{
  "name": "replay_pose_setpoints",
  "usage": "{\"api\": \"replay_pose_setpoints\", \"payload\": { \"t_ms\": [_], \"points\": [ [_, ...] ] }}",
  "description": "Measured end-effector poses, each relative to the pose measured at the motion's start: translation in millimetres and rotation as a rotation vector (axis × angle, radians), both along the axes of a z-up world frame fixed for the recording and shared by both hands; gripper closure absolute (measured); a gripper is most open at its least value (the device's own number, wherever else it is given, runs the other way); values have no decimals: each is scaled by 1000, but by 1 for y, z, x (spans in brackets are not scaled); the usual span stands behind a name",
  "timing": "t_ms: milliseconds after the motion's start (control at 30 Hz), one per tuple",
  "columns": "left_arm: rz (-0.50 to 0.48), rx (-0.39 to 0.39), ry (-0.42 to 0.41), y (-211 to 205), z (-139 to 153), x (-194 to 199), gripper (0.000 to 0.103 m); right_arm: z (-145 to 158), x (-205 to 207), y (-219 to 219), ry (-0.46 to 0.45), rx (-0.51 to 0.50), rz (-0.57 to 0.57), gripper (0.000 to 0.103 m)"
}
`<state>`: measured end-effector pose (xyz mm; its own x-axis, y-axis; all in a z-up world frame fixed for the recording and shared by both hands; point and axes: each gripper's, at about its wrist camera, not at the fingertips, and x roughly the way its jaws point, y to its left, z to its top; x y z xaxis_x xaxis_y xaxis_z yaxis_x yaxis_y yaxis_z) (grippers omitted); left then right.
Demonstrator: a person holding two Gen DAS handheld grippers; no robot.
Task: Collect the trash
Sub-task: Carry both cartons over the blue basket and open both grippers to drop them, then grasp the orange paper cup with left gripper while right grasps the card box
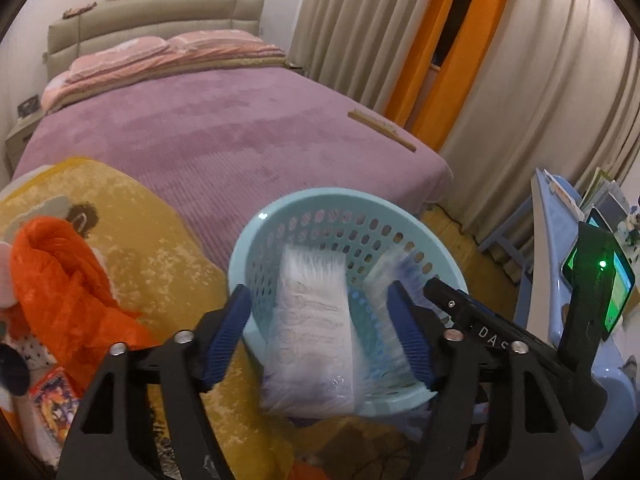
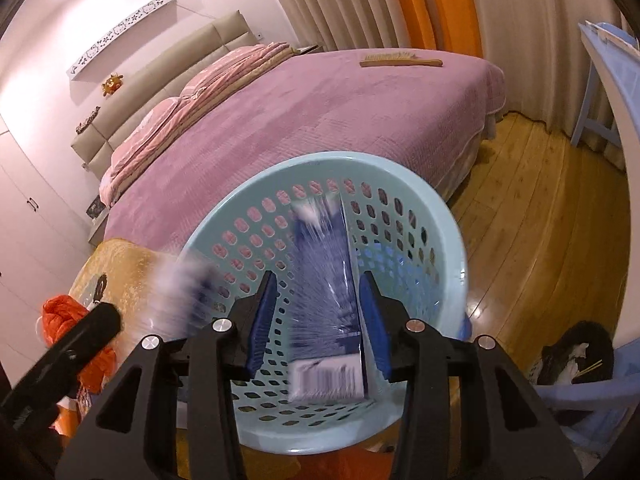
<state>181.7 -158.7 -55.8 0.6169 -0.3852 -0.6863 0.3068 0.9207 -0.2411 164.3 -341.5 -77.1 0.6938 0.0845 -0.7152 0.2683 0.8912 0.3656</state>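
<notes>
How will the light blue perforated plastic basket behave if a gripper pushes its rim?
The light blue perforated plastic basket probably slides or tips easily: its thin, holed walls look light, and it holds only blurred packets. Its rim may flex slightly.

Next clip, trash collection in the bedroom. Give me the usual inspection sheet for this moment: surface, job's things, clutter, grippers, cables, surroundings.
Surface: yellow blanket at the foot of a bed with a purple cover; wooden floor beside it.
Job's things: light blue perforated basket; a whitish plastic packet and a blue packet show in its mouth, both motion-blurred.
Clutter: orange plastic bag on the blanket; wooden brush on the bed.
Grippers: left gripper and right gripper both open above the basket, fingers gripping nothing.
Cables: nothing seen.
Surroundings: beige curtains, padded headboard, pale blue chair.
</notes>
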Motion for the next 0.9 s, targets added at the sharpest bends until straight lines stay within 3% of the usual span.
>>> {"api": "replay_pose_setpoints", "payload": {
  "t_ms": [67,233,433,700,900],
  "points": [
    [-4,-15,-6,7,4,-6,32,4,-4,-2,-12,5,-3,51],
    [1,-56,-43,25,21,-25,32,18,-15,4,-47,4,22,51],
    [53,-79,-111,62,43,-62,32,54,-41,45,-149,-41,123,51],
    [232,-42,-158,151,59,-111,32,85,-71,128,-273,-79,303,40],
    [383,37,-93,220,44,-132,27,76,-76,191,-274,-130,443,33]
  ]
}}
